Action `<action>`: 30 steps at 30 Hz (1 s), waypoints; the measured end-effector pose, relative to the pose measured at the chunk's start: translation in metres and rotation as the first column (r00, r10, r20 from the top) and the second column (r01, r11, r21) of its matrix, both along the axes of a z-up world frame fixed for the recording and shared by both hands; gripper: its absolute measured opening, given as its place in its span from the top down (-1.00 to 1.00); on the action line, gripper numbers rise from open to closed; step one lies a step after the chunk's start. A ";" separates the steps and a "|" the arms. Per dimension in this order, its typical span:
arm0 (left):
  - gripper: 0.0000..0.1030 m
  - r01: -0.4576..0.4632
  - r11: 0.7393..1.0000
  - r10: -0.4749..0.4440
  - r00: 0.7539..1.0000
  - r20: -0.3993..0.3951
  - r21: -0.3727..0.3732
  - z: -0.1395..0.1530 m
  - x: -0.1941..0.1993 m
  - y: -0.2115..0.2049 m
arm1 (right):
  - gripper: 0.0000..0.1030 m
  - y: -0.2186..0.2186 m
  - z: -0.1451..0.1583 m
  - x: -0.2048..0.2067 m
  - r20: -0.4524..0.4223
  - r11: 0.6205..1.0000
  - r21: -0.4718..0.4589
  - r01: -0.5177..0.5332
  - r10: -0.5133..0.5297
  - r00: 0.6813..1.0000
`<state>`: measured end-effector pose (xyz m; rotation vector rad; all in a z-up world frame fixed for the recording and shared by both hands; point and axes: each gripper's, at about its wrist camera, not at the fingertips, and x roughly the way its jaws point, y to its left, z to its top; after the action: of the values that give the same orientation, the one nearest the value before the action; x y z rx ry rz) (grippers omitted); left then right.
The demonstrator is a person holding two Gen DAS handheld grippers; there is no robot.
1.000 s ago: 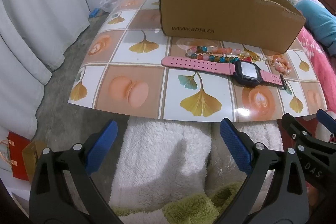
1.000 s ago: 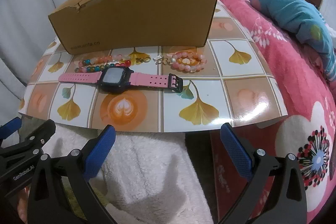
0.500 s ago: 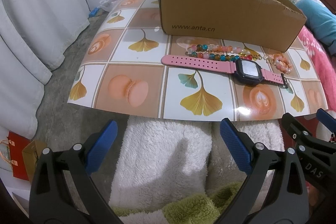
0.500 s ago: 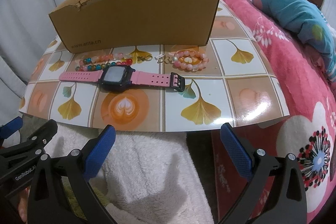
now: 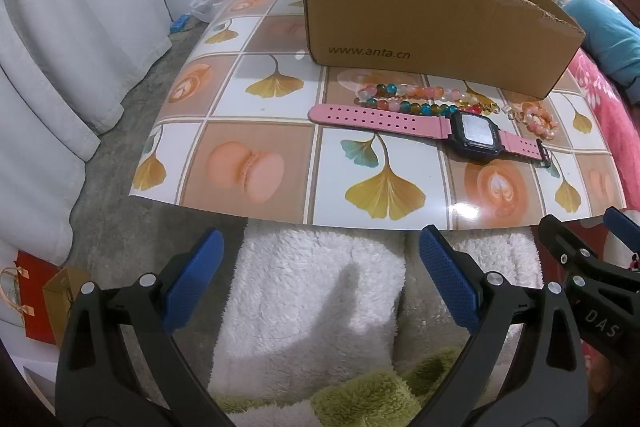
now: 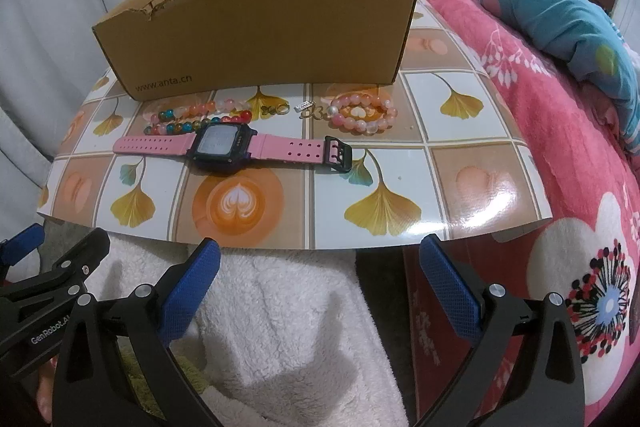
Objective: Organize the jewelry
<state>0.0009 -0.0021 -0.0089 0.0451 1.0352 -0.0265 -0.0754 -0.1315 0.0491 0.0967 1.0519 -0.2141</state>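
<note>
I hold both grippers before the table edge, left gripper and right gripper, jaws wide apart, nothing in them. The watch lies flat in front of the box, beads and bracelet just behind it. I judge nothing is sorted yet; next I must reach forward and close on the strap.

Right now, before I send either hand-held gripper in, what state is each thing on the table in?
Left hand-held gripper: open, empty, short of the table.
Right hand-held gripper: open, empty, short of the table.
Cardboard box: upright, top open, inside hidden.
Pink watch: unbuckled, flat, face up.
Multicolored bead strand: on the table, outside the box.
Pink bead bracelet: closed loop, lying flat.
Small charms: loose, between the beads.
</note>
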 end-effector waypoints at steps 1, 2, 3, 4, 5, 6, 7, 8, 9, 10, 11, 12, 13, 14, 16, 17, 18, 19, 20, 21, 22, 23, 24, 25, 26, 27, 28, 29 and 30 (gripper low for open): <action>-0.84 0.000 1.000 0.000 1.000 0.000 -0.001 0.000 0.000 0.000 | -0.89 0.000 0.000 0.000 -0.001 1.000 0.000 -0.001 0.001 1.000; -0.84 0.000 1.000 0.000 1.000 -0.001 -0.001 0.001 0.000 0.000 | -0.89 0.000 0.000 0.000 -0.001 1.000 0.001 -0.001 0.001 1.000; -0.84 0.001 1.000 -0.001 1.000 -0.001 0.000 0.001 0.000 0.000 | -0.89 0.000 0.000 0.000 -0.001 1.000 0.001 0.000 0.000 1.000; -0.84 0.001 1.000 -0.001 1.000 -0.001 0.000 0.001 0.000 0.000 | -0.89 0.000 0.000 0.000 -0.001 1.000 0.001 -0.001 0.001 1.000; -0.84 0.001 1.000 -0.001 1.000 -0.001 0.000 0.000 0.000 0.000 | -0.89 0.000 0.000 0.000 -0.002 1.000 0.001 0.000 0.000 1.000; -0.84 0.001 1.000 -0.001 1.000 -0.002 -0.001 0.000 0.000 0.000 | -0.89 0.000 0.000 0.000 -0.002 1.000 0.001 0.000 0.000 1.000; -0.84 0.001 1.000 -0.001 1.000 -0.001 0.000 0.001 0.000 0.000 | -0.89 0.000 0.000 0.000 -0.003 1.000 0.003 0.000 0.000 1.000; -0.84 0.001 1.000 -0.001 1.000 -0.001 0.000 0.000 0.000 0.000 | -0.89 0.000 0.000 0.000 -0.003 1.000 0.004 0.000 0.000 1.000; -0.84 0.002 1.000 -0.002 1.000 0.000 0.000 0.001 0.000 0.000 | -0.89 0.000 0.000 0.000 -0.005 1.000 0.004 -0.001 0.001 1.000; -0.84 0.002 1.000 -0.002 1.000 0.000 0.000 0.001 0.000 0.000 | -0.89 0.000 0.000 0.000 -0.005 1.000 0.003 -0.001 0.001 1.000; -0.84 0.002 1.000 -0.002 1.000 0.000 0.001 0.000 0.000 0.000 | -0.89 0.000 0.000 0.001 -0.005 1.000 0.003 -0.002 0.002 1.000; -0.84 0.002 1.000 -0.002 1.000 -0.001 0.000 0.001 0.000 0.000 | -0.89 0.000 0.000 0.000 -0.006 1.000 0.003 -0.002 0.002 1.000; -0.84 0.001 1.000 -0.001 1.000 -0.001 0.000 0.000 0.000 0.000 | -0.89 0.000 -0.001 0.001 -0.006 1.000 0.003 -0.002 0.002 1.000; -0.84 0.001 1.000 -0.001 1.000 -0.001 -0.001 0.000 0.000 0.000 | -0.89 0.000 -0.001 0.001 -0.006 1.000 0.002 -0.002 0.002 1.000; -0.84 0.001 1.000 -0.001 1.000 -0.002 -0.001 0.000 0.000 0.001 | -0.89 0.001 -0.001 0.001 -0.006 1.000 0.001 -0.003 0.003 1.000; -0.84 0.000 1.000 0.000 1.000 -0.001 -0.001 0.000 0.000 0.001 | -0.89 0.000 -0.001 0.001 -0.006 1.000 0.001 -0.003 0.003 1.000; -0.84 0.000 1.000 0.000 1.000 -0.001 -0.001 0.000 -0.001 0.002 | -0.89 0.001 -0.001 0.001 -0.005 1.000 0.000 -0.003 0.003 1.000; -0.84 -0.001 1.000 0.001 1.000 0.000 -0.002 0.000 -0.001 0.003 | -0.89 0.001 -0.001 0.002 -0.005 1.000 -0.001 -0.004 0.004 1.000; -0.84 -0.001 1.000 0.001 1.000 0.001 -0.001 0.000 -0.001 0.004 | -0.89 0.001 -0.001 0.002 -0.006 1.000 -0.001 -0.005 0.005 1.000; -0.84 -0.001 1.000 0.001 1.000 0.001 -0.001 -0.001 -0.001 0.005 | -0.89 0.002 -0.001 0.002 -0.007 1.000 -0.001 -0.005 0.005 1.000; -0.84 -0.002 1.000 0.002 1.000 0.001 -0.001 0.000 -0.001 0.004 | -0.89 0.001 -0.001 0.002 -0.007 1.000 0.000 -0.005 0.005 1.000; -0.84 -0.002 1.000 0.002 1.000 0.001 -0.001 0.000 -0.001 0.004 | -0.89 0.002 -0.001 0.002 -0.007 1.000 0.000 -0.005 0.005 1.000; -0.84 -0.002 1.000 0.002 1.000 0.001 0.000 0.000 -0.002 0.005 | -0.89 0.002 0.000 0.002 -0.008 1.000 0.000 -0.006 0.006 1.000; -0.84 -0.002 1.000 0.002 1.000 0.001 0.001 0.000 -0.002 0.005 | -0.89 0.002 0.000 0.002 -0.008 1.000 0.000 -0.006 0.006 1.000; -0.84 -0.001 1.000 0.001 1.000 0.001 -0.001 0.000 -0.001 0.004 | -0.89 0.002 0.000 0.003 -0.009 1.000 -0.001 -0.008 0.008 1.000; -0.84 -0.001 1.000 0.001 1.000 0.001 -0.001 0.000 -0.001 0.004 | -0.89 0.003 0.000 0.003 -0.009 1.000 0.000 -0.009 0.009 1.000; -0.84 -0.002 1.000 0.002 1.000 0.002 0.000 0.000 -0.002 0.005 | -0.89 0.003 0.000 0.003 -0.009 1.000 0.000 -0.008 0.008 1.000; -0.84 -0.003 1.000 0.003 1.000 0.002 0.000 0.000 -0.002 0.006 | -0.89 0.003 0.000 0.003 -0.009 1.000 -0.001 -0.008 0.008 1.000; -0.84 -0.004 1.000 0.004 1.000 0.001 0.000 0.001 -0.002 0.007 | -0.89 0.003 0.000 0.002 -0.009 1.000 -0.001 -0.008 0.008 1.000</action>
<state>-0.0015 0.0048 -0.0082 0.0432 1.0340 -0.0230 -0.0730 -0.1289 0.0488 0.0912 1.0608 -0.2080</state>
